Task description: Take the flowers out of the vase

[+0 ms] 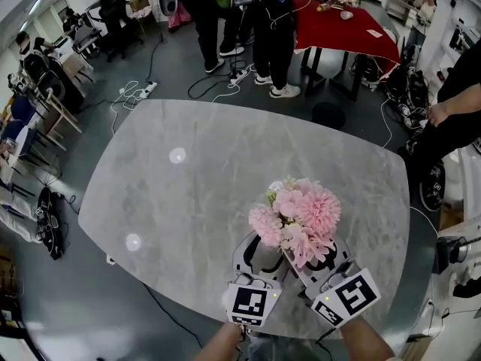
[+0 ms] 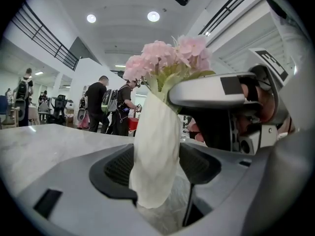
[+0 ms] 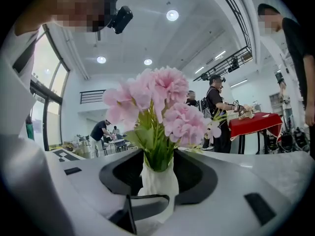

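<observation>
Grey floor (image 1: 180,70) — red table (image 1: 338,30) beyond

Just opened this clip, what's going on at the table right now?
At a grey table, the hand-held left gripper has its jaws closed on the white vase, holding it upright. The right gripper faces the pink flowers with its jaws apart, gripping nothing. The flowers are still in the vase, so nothing has been pulled out yet.

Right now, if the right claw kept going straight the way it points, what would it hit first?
Most likely the white vase: it stands dead ahead of the right claw, in line with the gap between its open jaws, pink flowers rising above. Exact depth is unclear.
</observation>
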The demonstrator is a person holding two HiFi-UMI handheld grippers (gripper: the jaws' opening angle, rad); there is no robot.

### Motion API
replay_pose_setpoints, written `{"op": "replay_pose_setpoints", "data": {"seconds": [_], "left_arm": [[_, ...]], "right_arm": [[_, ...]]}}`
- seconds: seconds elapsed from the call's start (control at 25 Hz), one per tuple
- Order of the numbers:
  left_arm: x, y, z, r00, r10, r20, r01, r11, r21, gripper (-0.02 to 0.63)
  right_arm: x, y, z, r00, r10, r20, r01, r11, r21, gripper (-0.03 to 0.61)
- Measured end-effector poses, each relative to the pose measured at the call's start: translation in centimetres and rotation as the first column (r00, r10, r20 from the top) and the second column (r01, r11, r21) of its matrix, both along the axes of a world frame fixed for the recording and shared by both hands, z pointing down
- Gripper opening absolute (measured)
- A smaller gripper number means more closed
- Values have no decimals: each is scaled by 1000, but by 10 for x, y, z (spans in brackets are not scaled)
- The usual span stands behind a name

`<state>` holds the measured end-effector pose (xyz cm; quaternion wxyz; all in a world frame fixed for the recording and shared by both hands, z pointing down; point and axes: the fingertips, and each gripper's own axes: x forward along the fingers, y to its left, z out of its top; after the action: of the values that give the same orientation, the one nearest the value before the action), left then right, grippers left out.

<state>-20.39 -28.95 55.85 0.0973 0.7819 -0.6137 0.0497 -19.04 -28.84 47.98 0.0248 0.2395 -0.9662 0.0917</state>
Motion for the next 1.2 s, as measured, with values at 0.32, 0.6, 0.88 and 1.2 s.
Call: {"op": "replay_pose_setpoints", "data": {"seconds": [0.32,0.6,0.88,1.2], "left_arm": [[3,-1,0,1000,-5,-5,5,1000,6,291],[2,2,3,1000,-3,-6,3,1000,2,288],[7,-9,1,1000,-12,22,12,1000,9,288],[6,-7,2,1000,-12,21,12,1000,-11,290]], "right_arm": [[-4,-11,-3,1000,4,5,-4,1000,20,183],[-7,-14,-1,1000,26,-4,-25,999,46,149],[0,-23,-10,999,26,-32,-23,997,78,77],[5,-23,-27,999,25,24,-27,999,48,66]]}}
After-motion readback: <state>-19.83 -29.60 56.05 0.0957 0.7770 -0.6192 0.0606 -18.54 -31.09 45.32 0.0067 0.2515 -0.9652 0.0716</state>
